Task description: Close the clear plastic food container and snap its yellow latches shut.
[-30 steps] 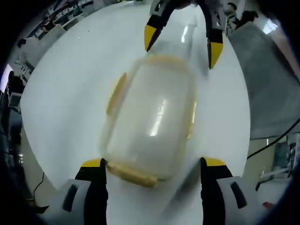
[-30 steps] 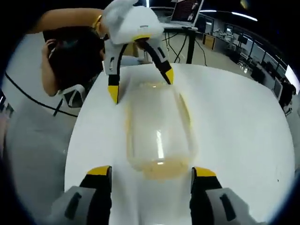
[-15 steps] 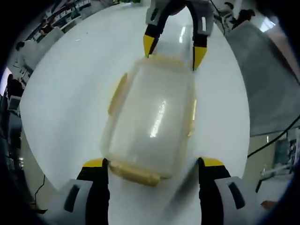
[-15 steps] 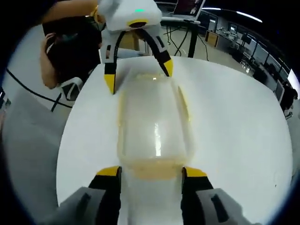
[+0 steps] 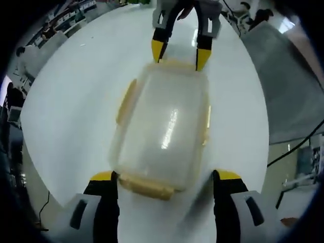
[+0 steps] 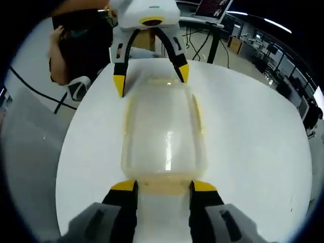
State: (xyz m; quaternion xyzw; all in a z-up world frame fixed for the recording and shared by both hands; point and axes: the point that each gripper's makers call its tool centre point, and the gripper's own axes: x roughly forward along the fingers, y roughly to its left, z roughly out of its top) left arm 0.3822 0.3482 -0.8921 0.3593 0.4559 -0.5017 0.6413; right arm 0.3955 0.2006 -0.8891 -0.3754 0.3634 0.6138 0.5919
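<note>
White round tabletop [image 5: 71,101] is carrying the clear plastic lidded food container [image 5: 162,129] at its centre — the right gripper [image 6: 163,186] has been narrowing around one yellow end latch [image 6: 163,186], nearly pinching it; the left gripper [image 5: 164,175] is staying spread at the opposite latch [image 5: 147,186].

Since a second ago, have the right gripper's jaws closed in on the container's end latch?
Yes. In the left gripper view, the right gripper has its jaws narrowed from straddling the container to hugging the end latch.

Place: open-plan office or lab
Evidence: white table [image 6: 253,152], laptop [image 6: 211,7], rows of desks [image 6: 283,71], ceiling strip lights [image 6: 277,25], floor cables [image 6: 30,88]
</note>
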